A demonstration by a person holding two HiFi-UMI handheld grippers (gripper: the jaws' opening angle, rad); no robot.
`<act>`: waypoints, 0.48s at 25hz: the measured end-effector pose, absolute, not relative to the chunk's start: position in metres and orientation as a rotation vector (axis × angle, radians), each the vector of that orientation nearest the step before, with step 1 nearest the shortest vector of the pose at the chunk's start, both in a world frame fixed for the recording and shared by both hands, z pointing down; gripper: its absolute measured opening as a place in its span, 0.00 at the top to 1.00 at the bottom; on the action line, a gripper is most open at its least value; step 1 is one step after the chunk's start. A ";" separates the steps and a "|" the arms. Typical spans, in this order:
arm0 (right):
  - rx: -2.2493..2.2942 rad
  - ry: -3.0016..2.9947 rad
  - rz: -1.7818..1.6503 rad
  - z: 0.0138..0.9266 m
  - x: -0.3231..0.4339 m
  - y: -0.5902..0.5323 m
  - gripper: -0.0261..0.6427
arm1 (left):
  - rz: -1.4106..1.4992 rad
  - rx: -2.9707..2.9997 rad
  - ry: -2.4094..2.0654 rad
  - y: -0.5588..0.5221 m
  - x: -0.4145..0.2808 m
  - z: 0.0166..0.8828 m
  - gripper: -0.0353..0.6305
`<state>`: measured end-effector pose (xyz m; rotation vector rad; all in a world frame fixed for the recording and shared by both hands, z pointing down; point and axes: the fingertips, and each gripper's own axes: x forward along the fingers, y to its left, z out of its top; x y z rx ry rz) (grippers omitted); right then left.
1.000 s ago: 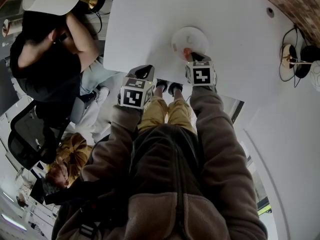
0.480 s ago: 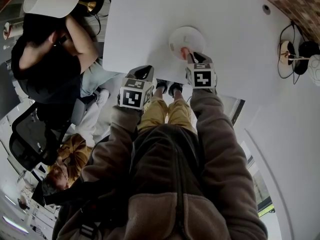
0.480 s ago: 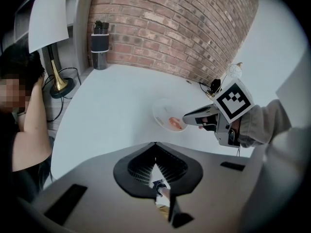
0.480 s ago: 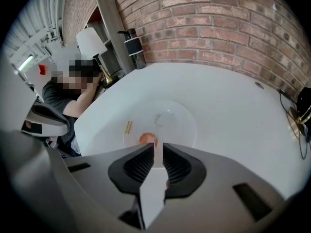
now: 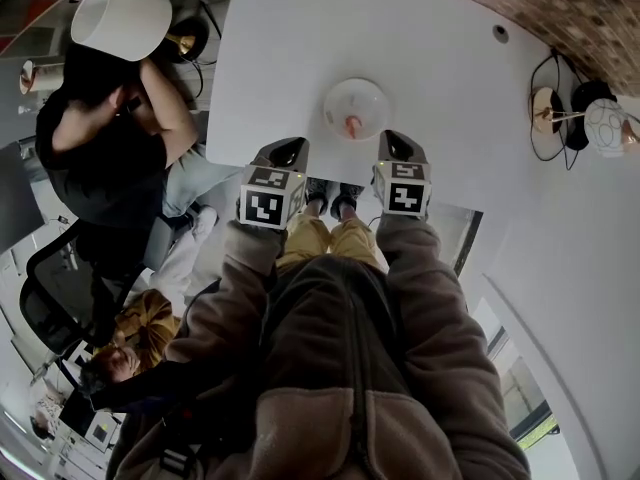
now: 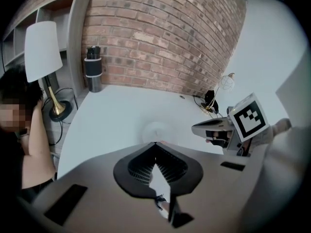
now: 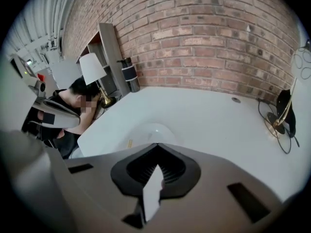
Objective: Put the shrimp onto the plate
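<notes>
A white plate point(image 5: 355, 98) sits on the white table point(image 5: 440, 58) near its front edge. An orange-pink shrimp point(image 5: 352, 125) lies on the plate's near side. My right gripper point(image 5: 393, 144) is just right of the plate and apart from it, jaws shut and empty. My left gripper point(image 5: 288, 149) hovers at the table edge left of the plate, also shut with nothing in it. In the left gripper view the plate point(image 6: 156, 129) lies just beyond the gripper point(image 6: 155, 144). In the right gripper view the plate point(image 7: 148, 129) shows ahead of the gripper point(image 7: 156, 145).
A person point(image 5: 100, 138) sits at the table's left side, by a lamp with a white shade point(image 5: 120, 23). A second lamp and cables point(image 5: 560, 113) lie at the right. A black cylinder point(image 6: 93, 67) stands at the brick wall. An office chair point(image 5: 60, 278) is behind left.
My right gripper has pulled back from the plate toward the table edge, leaving the shrimp lying on the plate. The left gripper has hardly moved.
</notes>
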<state>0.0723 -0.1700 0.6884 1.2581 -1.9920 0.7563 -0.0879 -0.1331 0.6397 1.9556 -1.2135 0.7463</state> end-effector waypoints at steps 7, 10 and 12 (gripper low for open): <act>1.351 -2.081 0.710 0.621 0.086 -0.170 0.96 | 0.637 2.095 -1.286 -0.167 -0.071 0.567 0.94; 1.380 -2.114 0.685 0.599 0.091 -0.171 0.96 | 0.593 2.136 -1.312 -0.175 -0.068 0.544 0.94; 1.398 -2.116 0.664 0.585 0.096 -0.172 0.96 | 0.562 2.158 -1.335 -0.181 -0.067 0.529 0.94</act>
